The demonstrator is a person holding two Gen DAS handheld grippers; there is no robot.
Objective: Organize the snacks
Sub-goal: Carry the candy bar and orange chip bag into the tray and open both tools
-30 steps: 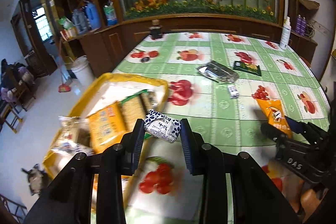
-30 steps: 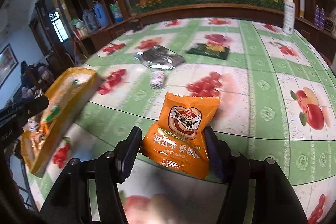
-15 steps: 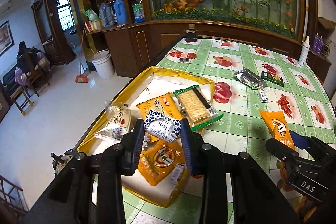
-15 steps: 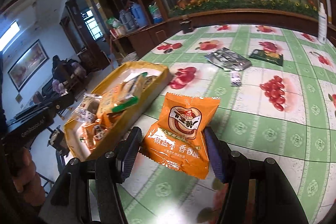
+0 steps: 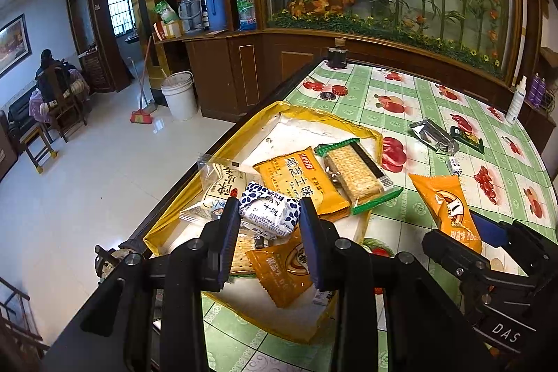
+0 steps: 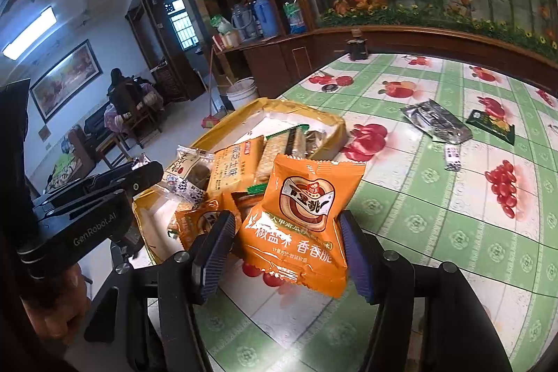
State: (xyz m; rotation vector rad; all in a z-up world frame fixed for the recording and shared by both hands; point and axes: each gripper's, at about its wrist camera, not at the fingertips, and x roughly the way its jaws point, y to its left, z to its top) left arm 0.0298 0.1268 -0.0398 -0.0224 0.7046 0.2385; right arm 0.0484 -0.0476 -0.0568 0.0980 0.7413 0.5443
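Left tool (image 5: 270, 220) clamps blue-white packet (image 5: 270, 214); right tool (image 6: 286, 250) clamps orange packet (image 6: 301, 222)

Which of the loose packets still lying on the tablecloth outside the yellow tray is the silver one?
The crumpled silver foil packet, the largest of the three. Right of it lies a dark green packet; nearer the camera sits a small white packet.

A fruit-print desk (image 5: 411, 93) carries a yellow tray (image 5: 223, 145), a silver packet (image 5: 432, 135), a green packet (image 5: 467, 139) and a jar (image 5: 337, 57).
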